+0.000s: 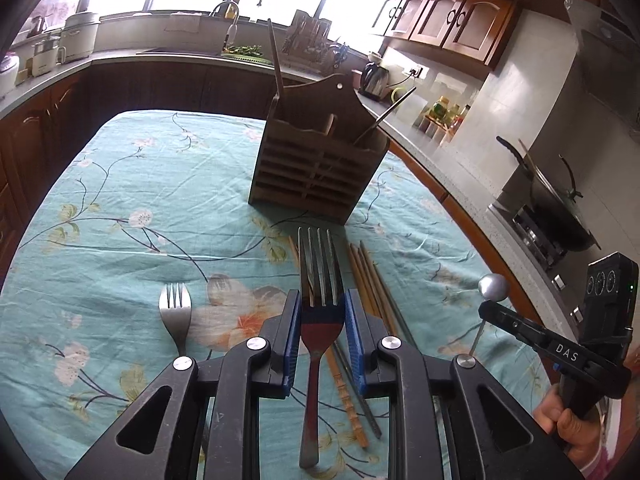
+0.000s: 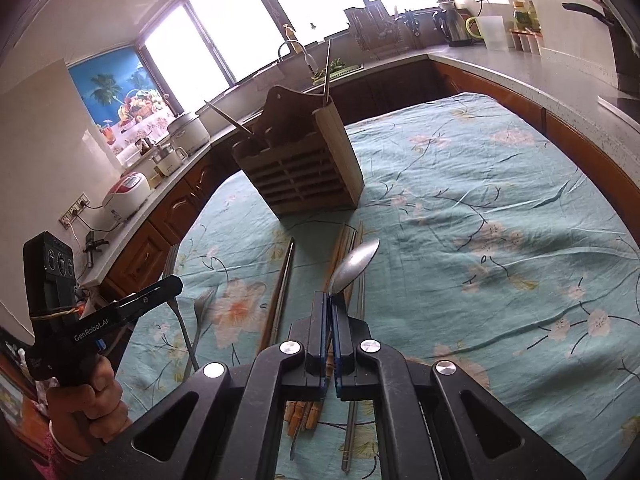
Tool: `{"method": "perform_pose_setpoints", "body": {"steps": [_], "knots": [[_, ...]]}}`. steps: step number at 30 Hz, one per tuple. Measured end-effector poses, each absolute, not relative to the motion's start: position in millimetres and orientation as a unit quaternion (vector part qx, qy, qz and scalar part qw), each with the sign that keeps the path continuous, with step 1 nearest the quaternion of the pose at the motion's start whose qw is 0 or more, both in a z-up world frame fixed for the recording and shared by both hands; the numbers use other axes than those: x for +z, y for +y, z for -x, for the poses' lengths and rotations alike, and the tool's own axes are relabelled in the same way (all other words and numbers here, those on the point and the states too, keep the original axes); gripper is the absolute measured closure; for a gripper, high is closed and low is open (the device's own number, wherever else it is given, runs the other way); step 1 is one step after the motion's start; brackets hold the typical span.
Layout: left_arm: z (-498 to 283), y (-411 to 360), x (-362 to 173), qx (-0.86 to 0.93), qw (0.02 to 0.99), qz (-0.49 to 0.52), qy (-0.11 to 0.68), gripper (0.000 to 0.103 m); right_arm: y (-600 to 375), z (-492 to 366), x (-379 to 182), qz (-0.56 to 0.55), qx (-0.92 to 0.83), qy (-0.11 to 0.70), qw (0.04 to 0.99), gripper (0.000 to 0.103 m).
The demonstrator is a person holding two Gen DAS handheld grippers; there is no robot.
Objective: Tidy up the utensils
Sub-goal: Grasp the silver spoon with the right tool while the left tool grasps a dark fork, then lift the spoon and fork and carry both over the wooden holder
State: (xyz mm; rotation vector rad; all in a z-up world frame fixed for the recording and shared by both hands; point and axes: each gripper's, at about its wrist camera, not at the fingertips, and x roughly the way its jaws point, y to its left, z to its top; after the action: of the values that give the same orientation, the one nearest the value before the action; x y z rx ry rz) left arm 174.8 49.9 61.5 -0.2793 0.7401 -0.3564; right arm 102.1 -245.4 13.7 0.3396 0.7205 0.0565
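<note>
A wooden utensil holder (image 1: 316,160) stands on the flowered tablecloth and holds a few utensils; it also shows in the right wrist view (image 2: 304,168). My left gripper (image 1: 322,312) is shut on a metal fork (image 1: 318,276), whose tines point at the holder. A second fork (image 1: 175,312) lies to its left. Wooden and metal chopsticks (image 1: 372,280) lie on the cloth under and right of the gripper. My right gripper (image 2: 329,312) is shut on a metal spoon (image 2: 354,266), held above the chopsticks (image 2: 352,248). The right gripper also shows at the left wrist view's right edge (image 1: 560,356).
The table (image 2: 500,220) has a teal cloth. Kitchen counters (image 1: 460,160) wrap around it with a kettle (image 1: 374,76), rice cookers (image 2: 128,192), a sink and a wok on a stove (image 1: 556,208). Two forks (image 2: 188,312) lie left of the right gripper.
</note>
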Motion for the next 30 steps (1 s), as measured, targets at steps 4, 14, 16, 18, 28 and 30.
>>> {"method": "perform_pose_setpoints", "body": {"steps": [4,14,16,18,28,30], "knots": [[-161.5,57.4,73.8,-0.175,0.913,0.137,0.341,0.087,-244.8,-101.3,27.2,-0.164,0.029,0.334,0.928,0.101],[-151.2,70.3,91.5,-0.184,0.919,0.15,0.315,0.103,-245.2,-104.2,54.8,-0.157,0.029,0.295,0.942,0.101],[-150.8,72.9,95.0,-0.186,0.92,0.152,0.308,0.103,-245.1,-106.4,61.2,-0.151,0.027,0.288,0.945,0.101],[-152.5,76.2,97.5,-0.187,0.921,0.156,0.303,0.103,-245.9,-109.1,66.3,-0.148,0.026,0.28,0.948,0.101],[-168.6,90.0,108.9,-0.189,0.927,0.17,0.275,0.103,-247.3,-125.0,81.0,-0.13,0.021,0.255,0.958,0.101],[-174.0,91.4,110.7,-0.189,0.928,0.172,0.27,0.103,-247.3,-130.1,84.4,-0.126,0.019,0.251,0.96,0.101]]}}
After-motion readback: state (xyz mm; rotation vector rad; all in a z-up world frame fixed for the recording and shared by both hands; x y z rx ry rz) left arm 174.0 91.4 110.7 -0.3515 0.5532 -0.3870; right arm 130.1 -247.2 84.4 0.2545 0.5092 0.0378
